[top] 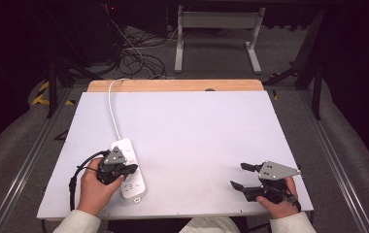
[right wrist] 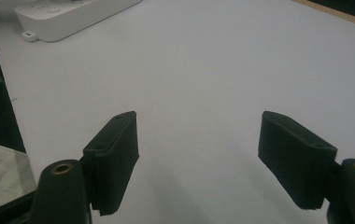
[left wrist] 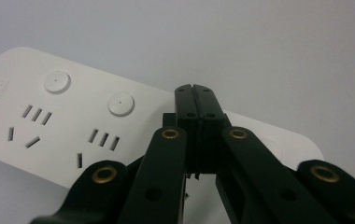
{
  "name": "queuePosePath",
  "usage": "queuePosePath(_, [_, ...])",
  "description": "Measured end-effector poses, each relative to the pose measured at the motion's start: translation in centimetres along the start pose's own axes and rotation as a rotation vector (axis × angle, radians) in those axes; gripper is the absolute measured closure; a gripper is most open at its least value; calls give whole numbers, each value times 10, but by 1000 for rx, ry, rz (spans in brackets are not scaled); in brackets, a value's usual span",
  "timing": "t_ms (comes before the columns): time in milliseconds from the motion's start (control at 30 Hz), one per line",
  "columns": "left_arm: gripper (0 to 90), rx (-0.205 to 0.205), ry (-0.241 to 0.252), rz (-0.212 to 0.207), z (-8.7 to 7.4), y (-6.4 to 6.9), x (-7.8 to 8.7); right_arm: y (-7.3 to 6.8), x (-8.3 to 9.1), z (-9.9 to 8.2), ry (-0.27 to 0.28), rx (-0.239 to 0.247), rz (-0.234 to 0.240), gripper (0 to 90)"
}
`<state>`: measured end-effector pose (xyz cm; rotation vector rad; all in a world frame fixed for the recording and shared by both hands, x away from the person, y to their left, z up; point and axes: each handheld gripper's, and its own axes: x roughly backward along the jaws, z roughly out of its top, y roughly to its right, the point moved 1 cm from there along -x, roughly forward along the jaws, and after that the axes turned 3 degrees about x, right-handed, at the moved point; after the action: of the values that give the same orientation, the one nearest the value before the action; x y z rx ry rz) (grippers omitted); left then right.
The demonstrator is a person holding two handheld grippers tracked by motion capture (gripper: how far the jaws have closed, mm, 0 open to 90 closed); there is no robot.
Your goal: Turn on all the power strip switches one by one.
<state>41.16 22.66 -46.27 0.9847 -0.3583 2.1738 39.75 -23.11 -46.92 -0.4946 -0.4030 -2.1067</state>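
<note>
Left gripper (top: pixel 130 168): jaws pressed together with nothing between them, their tips meeting over the top face of the power strip (top: pixel 130 170); the left gripper view showed the two black fingertips (left wrist: pixel 186 100) closed flat against each other just above the white casing. Whether they touched the casing could not be told. Held in the left hand (top: pixel 93 190), near the front left of the table (top: pixel 197 131).

Right gripper (top: pixel 239 175): jaws spread wide, empty, pointing left across bare white tabletop (the right gripper view showed the two pads (right wrist: pixel 113 161) well apart, only table surface between them). Held in the right hand (top: pixel 279 199) at the front right, well apart from the strip.

Power strip: white, lying flat at the front left of the table, lengthwise front to back, its white cord (top: pixel 111 107) running off toward the far edge. Round buttons (left wrist: pixel 57 81) and slotted sockets visible on its face. Embossed marking at one end, too faint to read.

Table: white top, wooden strip (top: pixel 173 85) along the far edge.
</note>
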Motion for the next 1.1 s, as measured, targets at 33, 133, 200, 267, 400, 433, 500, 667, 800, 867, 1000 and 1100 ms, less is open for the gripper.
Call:
queuePosePath(33, [900,2,0,1,0,0,0,0,0,0,0,0,0,295])
queuePosePath(133, [900,-4,2,7,0,1,0,0,0,0,-1,1,0,295])
queuePosePath(200, [900,-3,2,6,0,0,-1,0,0,0,-1,1,0,295])
queuePosePath(267, [900,-1,1,0,0,0,-1,0,0,0,-2,2,0,295])
queuePosePath(400, [900,1,-1,6,0,0,-2,-1,0,0,-2,2,1,295])
queuePosePath(433, [900,5,-1,9,-1,0,-2,-1,0,0,-2,2,1,295])
queuePosePath(500, [900,17,0,6,-1,-2,-3,-1,0,0,-4,2,1,295])
queuePosePath(667, [900,6,-1,26,-1,0,-4,-2,0,0,-2,3,4,295])
queuePosePath(800, [900,5,-1,33,-1,1,-4,-2,0,0,-2,3,4,295])
queuePosePath(867, [900,10,-6,29,-1,2,-3,-2,0,0,-2,2,3,295])
queuePosePath(1000, [900,32,3,-32,-3,4,-3,-2,-1,0,-3,2,3,295])
queuePosePath(1100, [900,9,-3,5,-2,7,-3,-2,0,0,-2,3,3,294])
